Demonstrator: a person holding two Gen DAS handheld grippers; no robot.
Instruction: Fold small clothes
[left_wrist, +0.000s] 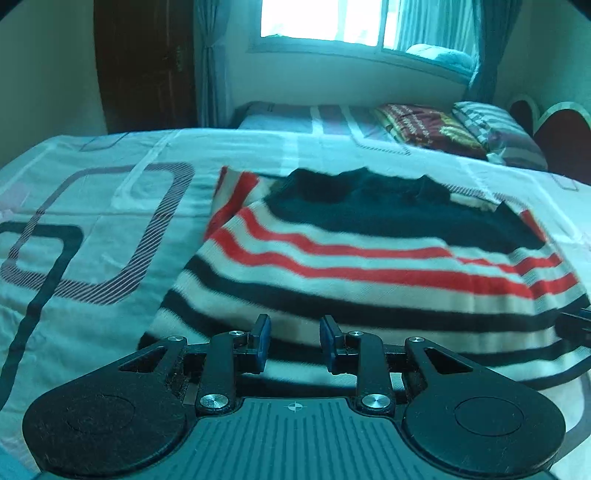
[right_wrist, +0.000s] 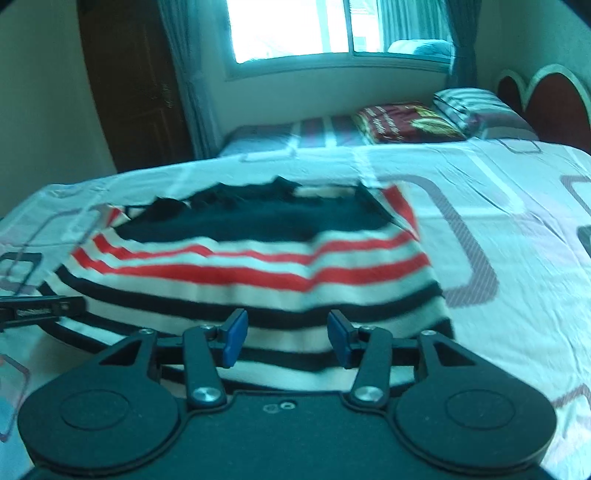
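Note:
A knitted sweater (left_wrist: 369, 266) with a dark top and red, white and black stripes lies partly folded on the bed; the right wrist view shows the same sweater (right_wrist: 240, 266). My left gripper (left_wrist: 295, 345) hovers over its near hem, left of centre. Its blue pads stand apart with only cloth behind the gap. My right gripper (right_wrist: 288, 338) is over the near hem further right, open wider, with nothing between its pads. One black finger (right_wrist: 40, 308) of the left tool shows at the left edge of the right wrist view.
The bed sheet (left_wrist: 92, 221) is white with grey and dark rounded-line patterns and spreads wide on both sides of the sweater. A dark red pillow (right_wrist: 406, 122) and a striped pillow (right_wrist: 469, 103) lie at the far end by the headboard (right_wrist: 546, 96). Beyond are a window and a brown door.

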